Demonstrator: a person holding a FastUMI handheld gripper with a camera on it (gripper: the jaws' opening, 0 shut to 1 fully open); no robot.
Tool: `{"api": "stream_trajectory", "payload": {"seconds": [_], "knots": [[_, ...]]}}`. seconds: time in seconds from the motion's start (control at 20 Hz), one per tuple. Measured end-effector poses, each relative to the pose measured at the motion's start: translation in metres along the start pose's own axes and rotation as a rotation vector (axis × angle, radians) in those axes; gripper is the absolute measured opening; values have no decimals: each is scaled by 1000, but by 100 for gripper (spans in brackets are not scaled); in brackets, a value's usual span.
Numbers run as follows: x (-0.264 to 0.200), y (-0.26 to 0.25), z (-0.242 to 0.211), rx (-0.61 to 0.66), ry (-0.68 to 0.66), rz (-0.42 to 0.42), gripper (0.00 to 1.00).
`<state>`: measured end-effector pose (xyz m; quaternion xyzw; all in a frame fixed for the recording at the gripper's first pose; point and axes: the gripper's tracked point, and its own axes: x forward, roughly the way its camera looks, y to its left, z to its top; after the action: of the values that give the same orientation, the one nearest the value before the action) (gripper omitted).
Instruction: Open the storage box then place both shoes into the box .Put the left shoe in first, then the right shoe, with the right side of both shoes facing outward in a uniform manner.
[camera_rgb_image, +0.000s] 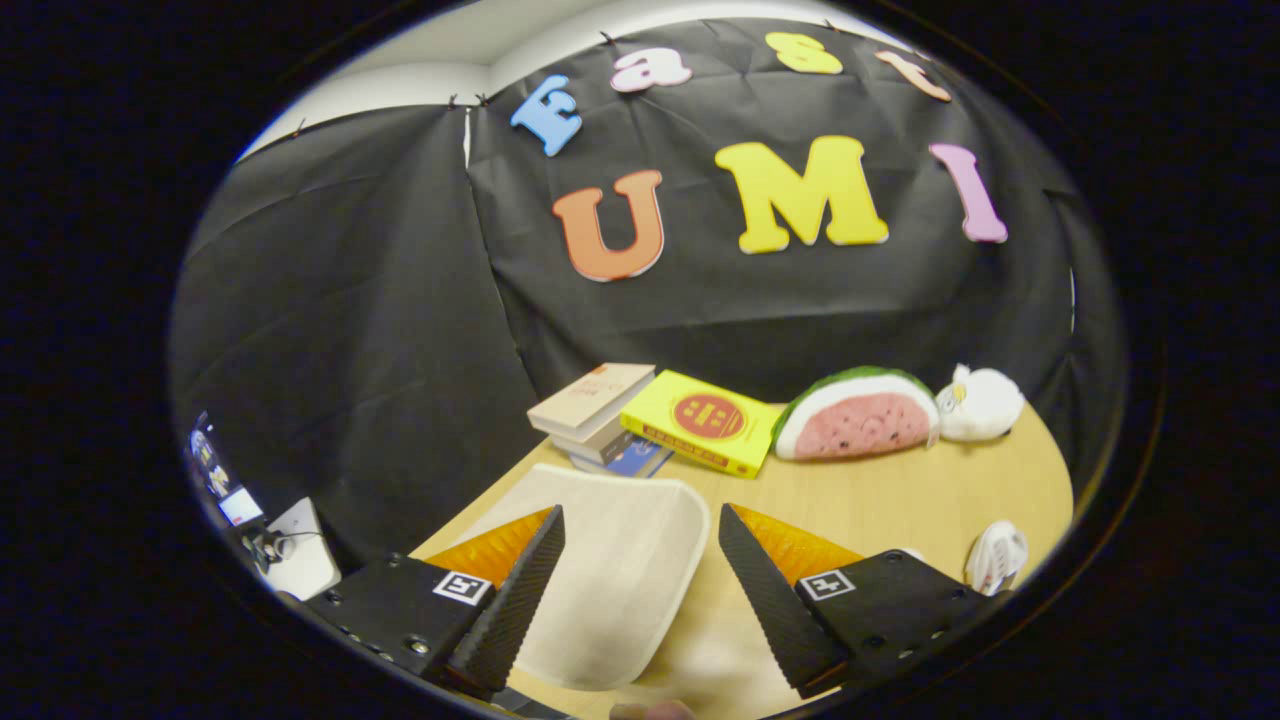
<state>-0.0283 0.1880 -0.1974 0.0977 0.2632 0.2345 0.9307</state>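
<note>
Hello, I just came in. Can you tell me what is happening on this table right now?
A person holds a handheld claw above a wooden table. Its fingers are open and grip nothing. Between them lies the white storage box, its lid apparently closed. One white shoe lies off to the right. Beyond the box are stacked books, a yellow book, a watermelon toy and a white plush.

Lying between the parted fingers of the gripper on the table: the storage box. Sitting beyond it by the cloth wall: a stack of books, touching a single book on its right. Further right, a watermelon toy, then a plush toy against it. Lying off right of the fingers: a shoe.
</note>
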Motion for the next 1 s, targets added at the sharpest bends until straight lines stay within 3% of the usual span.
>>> {"api": "stream_trajectory", "payload": {"seconds": [0.3, 0.6, 0.8, 0.95, 1.0], "knots": [[24, -14, -68, 271, 202, 58, 95], [34, 4, -99, 627, 339, 186, 95], [38, 12, -102, 752, 383, 244, 94], [34, 13, -101, 765, 405, 257, 79], [31, 8, -98, 758, 415, 263, 69]]}}
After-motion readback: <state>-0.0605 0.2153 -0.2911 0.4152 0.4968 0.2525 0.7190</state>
